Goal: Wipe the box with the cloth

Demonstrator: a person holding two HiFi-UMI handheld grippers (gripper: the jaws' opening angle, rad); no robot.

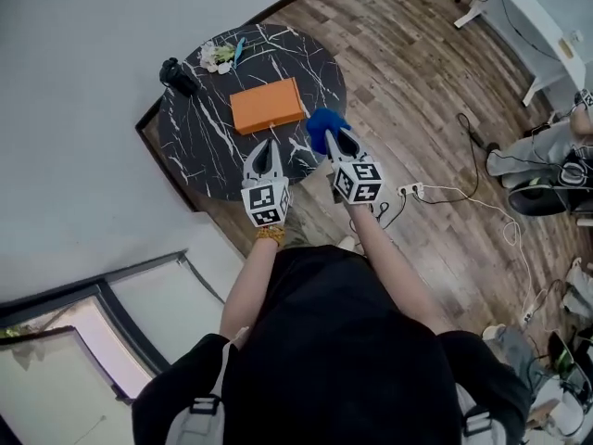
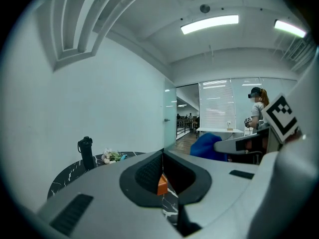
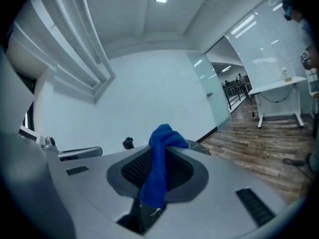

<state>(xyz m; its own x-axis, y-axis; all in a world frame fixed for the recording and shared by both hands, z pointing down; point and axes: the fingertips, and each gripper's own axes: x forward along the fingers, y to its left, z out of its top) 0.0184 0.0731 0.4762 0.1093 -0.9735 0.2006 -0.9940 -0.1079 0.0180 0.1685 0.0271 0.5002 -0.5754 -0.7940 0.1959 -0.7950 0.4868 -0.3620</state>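
Observation:
An orange flat box [image 1: 268, 106] lies on the round black marble table [image 1: 199, 156]. My right gripper [image 1: 335, 140] is shut on a blue cloth [image 1: 324, 126], held just right of the box over the table's near right edge. In the right gripper view the blue cloth [image 3: 159, 168] hangs bunched between the closed jaws. My left gripper [image 1: 265, 158] is shut with nothing in it and hovers just in front of the box. In the left gripper view a sliver of the orange box [image 2: 162, 184] shows past the closed jaws, and the blue cloth [image 2: 207, 146] is off to the right.
A black bottle [image 1: 179, 75] and a small bunch of flowers [image 1: 219, 57] stand at the table's far side. Cables and a power strip [image 1: 411, 190] lie on the wooden floor to the right. A white wall runs along the left. Another person [image 2: 257, 111] stands in the background.

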